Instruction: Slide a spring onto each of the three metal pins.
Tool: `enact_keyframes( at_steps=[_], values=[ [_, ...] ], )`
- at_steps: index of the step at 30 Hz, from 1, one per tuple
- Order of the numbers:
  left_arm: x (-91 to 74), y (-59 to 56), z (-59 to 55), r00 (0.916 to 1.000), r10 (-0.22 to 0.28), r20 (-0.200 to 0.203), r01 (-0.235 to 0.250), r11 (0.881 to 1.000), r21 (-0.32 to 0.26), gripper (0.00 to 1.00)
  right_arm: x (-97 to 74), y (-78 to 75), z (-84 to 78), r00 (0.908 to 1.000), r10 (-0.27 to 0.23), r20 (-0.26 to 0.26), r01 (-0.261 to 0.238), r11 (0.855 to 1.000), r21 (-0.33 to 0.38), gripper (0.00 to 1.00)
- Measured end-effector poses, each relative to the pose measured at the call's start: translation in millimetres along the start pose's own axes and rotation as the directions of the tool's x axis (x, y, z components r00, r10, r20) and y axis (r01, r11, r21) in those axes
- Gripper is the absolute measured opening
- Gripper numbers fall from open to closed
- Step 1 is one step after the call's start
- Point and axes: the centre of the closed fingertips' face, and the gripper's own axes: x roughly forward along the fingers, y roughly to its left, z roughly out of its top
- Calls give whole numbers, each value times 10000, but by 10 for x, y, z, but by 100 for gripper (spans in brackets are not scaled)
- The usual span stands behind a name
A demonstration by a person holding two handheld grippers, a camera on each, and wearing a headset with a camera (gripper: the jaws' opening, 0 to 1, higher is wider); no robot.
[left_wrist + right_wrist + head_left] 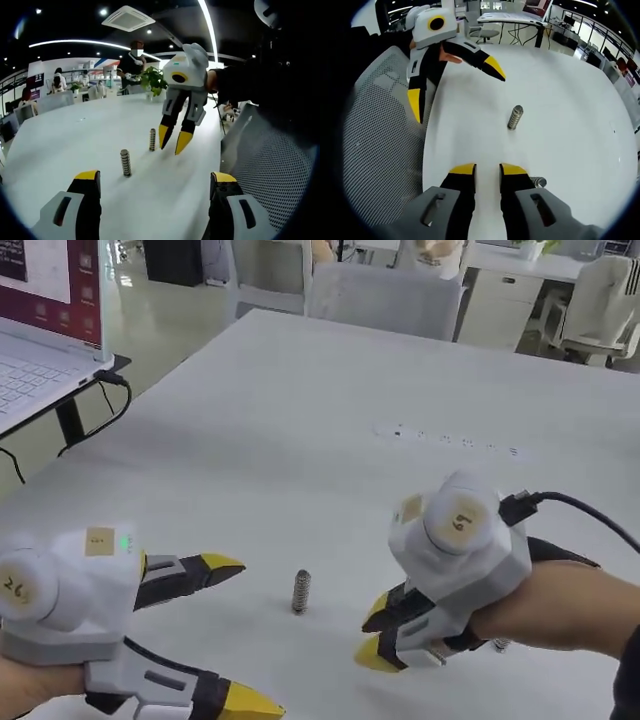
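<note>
A white surface [300, 420] is seen carrying the work. The left claw [260, 637] is held wide open and empty; the right claw [368, 638] is parted narrowly, also empty. One spring [301, 592] is stood upright between them, and a second spring [152, 139] just beside the right claw. Both are judged light, compressible and easily tipped, so a gentle mid-coil hold is advised. The numbers 26 [15, 588] and 69 [461, 523] are read on the caps.

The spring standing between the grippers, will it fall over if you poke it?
Probably: the spring is tall, thin and stands on one small end, so a nudge likely tips it. Being round, it may then roll across the smooth table.
</note>
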Motion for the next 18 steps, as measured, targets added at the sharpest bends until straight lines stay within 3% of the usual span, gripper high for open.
enact_keyframes(
  at_steps=[18],
  values=[
    [-1,-60,-31,9999,-127,-72,126,9998,-140,87,-117,98,-227,9965,-290,782,211,9947,1005,28]
  ],
)
